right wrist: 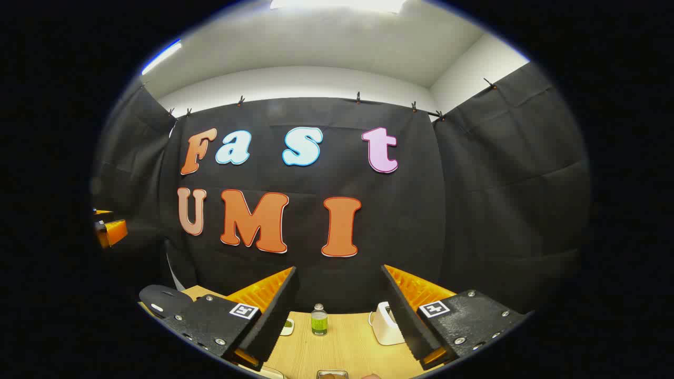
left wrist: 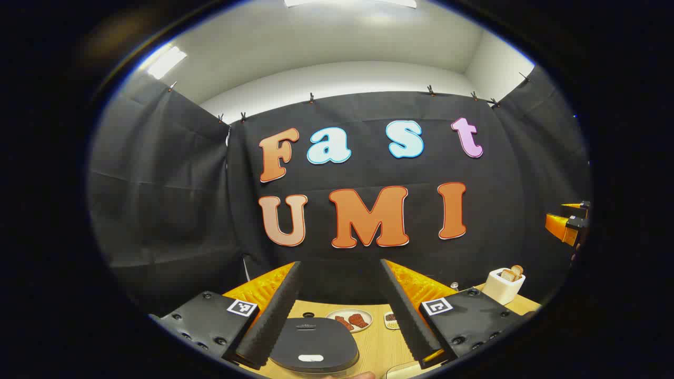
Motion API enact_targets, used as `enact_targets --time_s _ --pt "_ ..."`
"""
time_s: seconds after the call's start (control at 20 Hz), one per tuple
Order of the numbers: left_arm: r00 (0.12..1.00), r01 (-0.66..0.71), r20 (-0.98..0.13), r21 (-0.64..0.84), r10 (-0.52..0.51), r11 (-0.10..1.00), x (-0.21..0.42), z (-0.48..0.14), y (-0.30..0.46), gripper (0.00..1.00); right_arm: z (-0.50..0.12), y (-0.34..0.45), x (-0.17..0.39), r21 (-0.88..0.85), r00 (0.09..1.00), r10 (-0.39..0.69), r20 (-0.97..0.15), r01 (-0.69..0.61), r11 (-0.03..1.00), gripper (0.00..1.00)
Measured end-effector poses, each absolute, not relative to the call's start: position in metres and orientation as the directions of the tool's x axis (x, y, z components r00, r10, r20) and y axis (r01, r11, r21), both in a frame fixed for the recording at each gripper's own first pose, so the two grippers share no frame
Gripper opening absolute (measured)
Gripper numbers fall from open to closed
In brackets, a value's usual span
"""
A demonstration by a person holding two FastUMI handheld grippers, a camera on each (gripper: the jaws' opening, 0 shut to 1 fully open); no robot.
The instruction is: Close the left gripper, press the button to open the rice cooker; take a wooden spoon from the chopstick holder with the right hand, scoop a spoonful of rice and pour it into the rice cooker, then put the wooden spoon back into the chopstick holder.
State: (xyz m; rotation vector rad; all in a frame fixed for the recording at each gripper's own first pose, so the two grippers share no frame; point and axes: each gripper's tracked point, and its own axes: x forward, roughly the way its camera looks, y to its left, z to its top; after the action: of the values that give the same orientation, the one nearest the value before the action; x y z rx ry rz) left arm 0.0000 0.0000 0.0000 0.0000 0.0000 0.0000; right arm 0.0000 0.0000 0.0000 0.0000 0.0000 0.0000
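In the left gripper view my left gripper [left wrist: 340, 263] is open and holds nothing. Between and below its fingers the dark rice cooker [left wrist: 313, 345] stands on the wooden table [left wrist: 376, 347], its lid down. A white chopstick holder [left wrist: 504, 284] with wooden ends sticking out stands at the table's far right. My right gripper [right wrist: 338, 269] is open too, held above the table. The rice cooker [right wrist: 163, 300] shows low at the left of the right gripper view. A white container [right wrist: 387, 323] is partly hidden behind the right-hand finger.
A plate of red food [left wrist: 350, 319] and a small dish [left wrist: 391, 319] lie behind the cooker. A small green bottle [right wrist: 318, 320] stands mid-table near the black cloth wall. The other gripper [left wrist: 568, 223] hovers at the far right; its counterpart [right wrist: 108, 229] at the far left.
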Motion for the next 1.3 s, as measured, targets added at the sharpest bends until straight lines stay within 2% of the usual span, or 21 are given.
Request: enact_targets --time_s 0.1,0.15,0.25,0.55,0.6,0.75,0.8,0.9,0.95,1.3 --pt "1.0 0.01 -0.01 -0.016 -0.01 1.0 0.001 0.0 -0.006 1.0 0.0 0.004 0.0 0.008 1.0 0.01 -0.007 -0.01 1.0 0.95" --pt "1.0 0.014 -0.004 -0.019 -0.014 1.0 0.002 0.005 -0.008 0.94 0.001 0.006 0.0 0.012 1.0 0.015 -0.007 -0.015 1.0 0.98" --pt "1.0 0.023 0.011 -0.011 -0.022 1.0 0.002 0.012 -0.014 1.0 0.003 0.01 0.003 0.014 1.0 0.022 -0.006 -0.022 1.0 0.98" --pt "0.999 0.029 0.018 0.005 -0.029 1.0 -0.006 0.014 -0.021 1.0 0.0 0.016 -0.001 0.004 0.999 0.043 -0.006 -0.043 0.999 0.98" --pt "0.999 0.029 0.021 0.004 -0.029 1.0 -0.005 0.016 -0.021 1.0 -0.003 0.015 -0.001 0.001 0.999 0.041 -0.012 -0.041 0.999 0.95" --pt "0.999 0.03 0.04 0.0 -0.03 1.0 -0.004 0.026 -0.023 1.0 -0.004 0.013 -0.004 -0.002 0.999 0.044 -0.022 -0.044 0.999 0.98" --pt "0.999 0.031 0.042 0.0 -0.031 1.0 -0.004 0.027 -0.024 1.0 -0.002 0.012 -0.004 -0.004 0.999 0.043 -0.015 -0.043 0.999 0.95" --pt "0.999 0.035 0.041 0.001 -0.035 0.999 -0.005 0.027 -0.027 1.0 -0.001 0.01 -0.006 -0.012 0.999 0.04 -0.009 -0.04 0.999 0.98" --pt "0.999 0.037 0.04 0.001 -0.037 0.999 -0.005 0.026 -0.029 1.0 -0.001 0.007 -0.007 -0.017 0.999 0.036 -0.009 -0.036 0.999 0.95" --pt "0.998 0.054 0.032 0.004 -0.054 0.999 -0.001 0.022 -0.038 1.0 -0.006 -0.002 -0.011 -0.021 1.0 0.021 -0.021 -0.021 1.0 0.95"
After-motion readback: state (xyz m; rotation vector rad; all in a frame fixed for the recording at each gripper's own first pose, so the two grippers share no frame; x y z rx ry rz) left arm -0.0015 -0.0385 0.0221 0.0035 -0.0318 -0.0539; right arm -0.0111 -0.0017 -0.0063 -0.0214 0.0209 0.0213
